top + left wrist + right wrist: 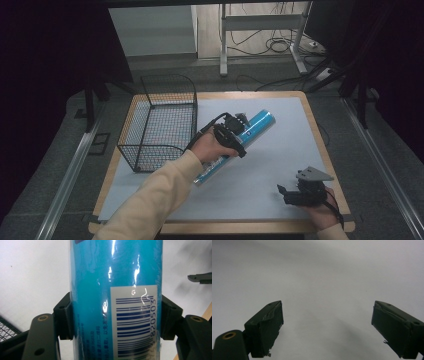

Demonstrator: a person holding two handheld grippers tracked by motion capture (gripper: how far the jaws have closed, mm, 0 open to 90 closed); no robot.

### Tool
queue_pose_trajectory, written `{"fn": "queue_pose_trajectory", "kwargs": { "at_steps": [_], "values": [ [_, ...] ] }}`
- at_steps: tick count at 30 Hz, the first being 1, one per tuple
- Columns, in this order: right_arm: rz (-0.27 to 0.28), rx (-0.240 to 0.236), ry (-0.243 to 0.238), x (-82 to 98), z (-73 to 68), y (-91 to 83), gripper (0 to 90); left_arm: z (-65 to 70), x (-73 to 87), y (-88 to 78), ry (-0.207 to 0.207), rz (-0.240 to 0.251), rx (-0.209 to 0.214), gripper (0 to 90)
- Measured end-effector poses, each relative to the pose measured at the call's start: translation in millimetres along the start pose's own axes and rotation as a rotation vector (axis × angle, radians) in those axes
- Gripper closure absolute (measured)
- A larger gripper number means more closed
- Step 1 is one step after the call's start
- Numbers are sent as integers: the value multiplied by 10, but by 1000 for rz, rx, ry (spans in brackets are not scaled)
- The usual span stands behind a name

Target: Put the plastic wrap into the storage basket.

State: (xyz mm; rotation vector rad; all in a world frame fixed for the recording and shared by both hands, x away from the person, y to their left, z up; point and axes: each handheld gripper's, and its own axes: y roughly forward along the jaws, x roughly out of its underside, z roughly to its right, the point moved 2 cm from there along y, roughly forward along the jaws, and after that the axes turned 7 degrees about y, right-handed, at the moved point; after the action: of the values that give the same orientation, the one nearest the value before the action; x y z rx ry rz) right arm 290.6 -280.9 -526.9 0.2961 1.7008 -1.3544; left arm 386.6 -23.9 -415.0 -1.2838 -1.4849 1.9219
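The left gripper (239, 126) squeezes the long shiny blue tube (235, 146) tight around its middle. The tube lies slanted just beside the black wire basket (161, 122), on the white mat (270, 165). The right gripper (286, 194), far from the basket, has its jaws wide apart, holding nothing.

The left claw (239, 131) grips a blue tube (240, 142) beside the wire basket (161, 122) — right claw (286, 192) apart.

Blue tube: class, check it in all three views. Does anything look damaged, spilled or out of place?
Nothing stands out. The blue tube looks intact, its wrapper smooth, clamped squarely in the left claw beside the wire basket. The right claw stands open over bare white mat.
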Motion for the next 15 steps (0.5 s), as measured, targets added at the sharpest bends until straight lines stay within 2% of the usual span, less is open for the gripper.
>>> {"fn": "queue_pose_trajectory", "kwargs": {
  "at_steps": [9,15],
  "values": [
    [-3,1,1,1,3,0,107,-115,-36,-63,-18,18,20,318],
    [0,3,3,1,5,-3,107,-186,-61,-95,-26,18,12,318]
  ]
}}
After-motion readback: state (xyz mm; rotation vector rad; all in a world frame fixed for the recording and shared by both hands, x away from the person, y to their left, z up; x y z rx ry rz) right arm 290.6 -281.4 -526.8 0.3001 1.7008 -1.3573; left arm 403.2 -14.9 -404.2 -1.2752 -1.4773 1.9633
